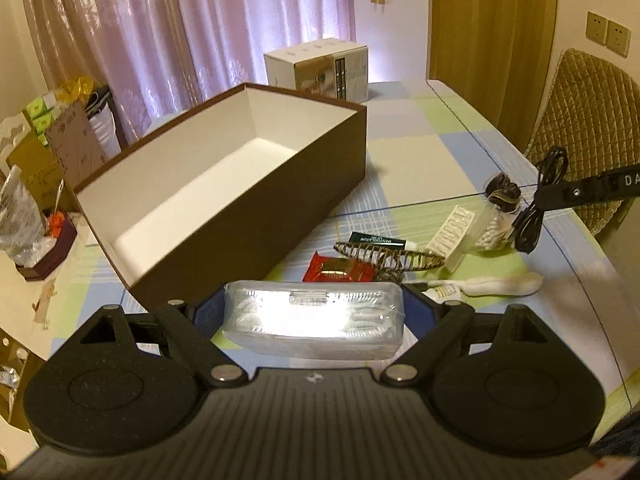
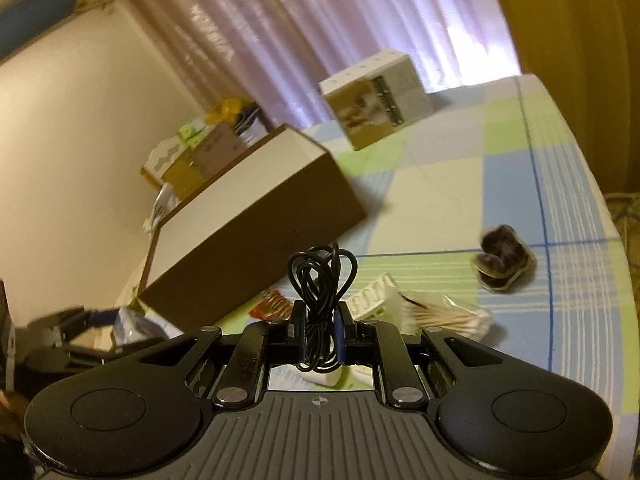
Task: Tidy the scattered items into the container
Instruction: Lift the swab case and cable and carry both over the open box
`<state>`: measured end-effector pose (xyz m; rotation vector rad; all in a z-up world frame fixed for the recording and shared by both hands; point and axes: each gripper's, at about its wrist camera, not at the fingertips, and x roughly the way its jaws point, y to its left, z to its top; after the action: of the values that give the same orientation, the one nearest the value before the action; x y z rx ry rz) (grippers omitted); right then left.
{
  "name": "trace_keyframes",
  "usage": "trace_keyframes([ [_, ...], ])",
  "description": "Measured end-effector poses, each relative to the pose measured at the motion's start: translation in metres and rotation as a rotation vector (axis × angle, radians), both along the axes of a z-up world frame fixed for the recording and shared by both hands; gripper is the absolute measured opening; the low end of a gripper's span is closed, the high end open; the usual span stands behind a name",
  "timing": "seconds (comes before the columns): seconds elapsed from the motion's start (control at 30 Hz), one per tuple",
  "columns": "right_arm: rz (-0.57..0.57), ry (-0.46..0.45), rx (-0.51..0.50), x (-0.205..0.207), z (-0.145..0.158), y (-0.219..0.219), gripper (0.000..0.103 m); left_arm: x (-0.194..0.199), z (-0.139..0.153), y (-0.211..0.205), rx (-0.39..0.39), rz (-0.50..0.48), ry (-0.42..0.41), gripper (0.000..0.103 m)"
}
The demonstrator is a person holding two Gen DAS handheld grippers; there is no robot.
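Observation:
My left gripper (image 1: 314,312) is shut on a clear plastic case (image 1: 314,316), held above the table in front of the brown open box (image 1: 224,184), whose white inside holds nothing. My right gripper (image 2: 319,334) is shut on a bundled black cable (image 2: 320,280), lifted over the scattered items; the cable (image 1: 536,204) also hangs at the right in the left wrist view. On the checked tablecloth lie a red packet (image 1: 340,270), a striped hair clip (image 1: 388,254), a green tube (image 1: 376,240), a white blister pack (image 1: 450,236), cotton swabs (image 2: 444,314) and a dark scrunchie (image 2: 504,258).
A white carton (image 1: 320,68) stands at the table's far end before the curtains. A small tray with clutter (image 1: 44,240) sits left of the brown box, with boxes and bags behind it. A padded chair (image 1: 584,120) stands at the right table edge.

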<state>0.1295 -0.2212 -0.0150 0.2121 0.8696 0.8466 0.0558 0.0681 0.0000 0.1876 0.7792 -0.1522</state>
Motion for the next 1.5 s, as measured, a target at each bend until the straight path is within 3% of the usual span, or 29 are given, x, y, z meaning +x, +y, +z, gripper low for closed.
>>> trace_keyframes([
  [0.5,0.117,-0.038,-0.054,-0.004,0.021,0.054,0.011,0.02,0.041,0.015,0.011,-0.095,-0.047,0.087],
  [0.87,0.219,-0.161,-0.064,0.025,0.054,0.121,0.011,0.064,0.066,0.036,0.032,-0.156,-0.132,0.087],
  [1.2,0.312,-0.236,-0.106,0.074,0.063,0.194,0.011,0.115,0.068,0.057,0.054,-0.126,-0.14,0.087],
  [1.5,0.369,-0.222,-0.181,0.114,0.035,0.244,0.011,0.165,0.045,0.077,0.087,-0.063,-0.106,0.087],
])
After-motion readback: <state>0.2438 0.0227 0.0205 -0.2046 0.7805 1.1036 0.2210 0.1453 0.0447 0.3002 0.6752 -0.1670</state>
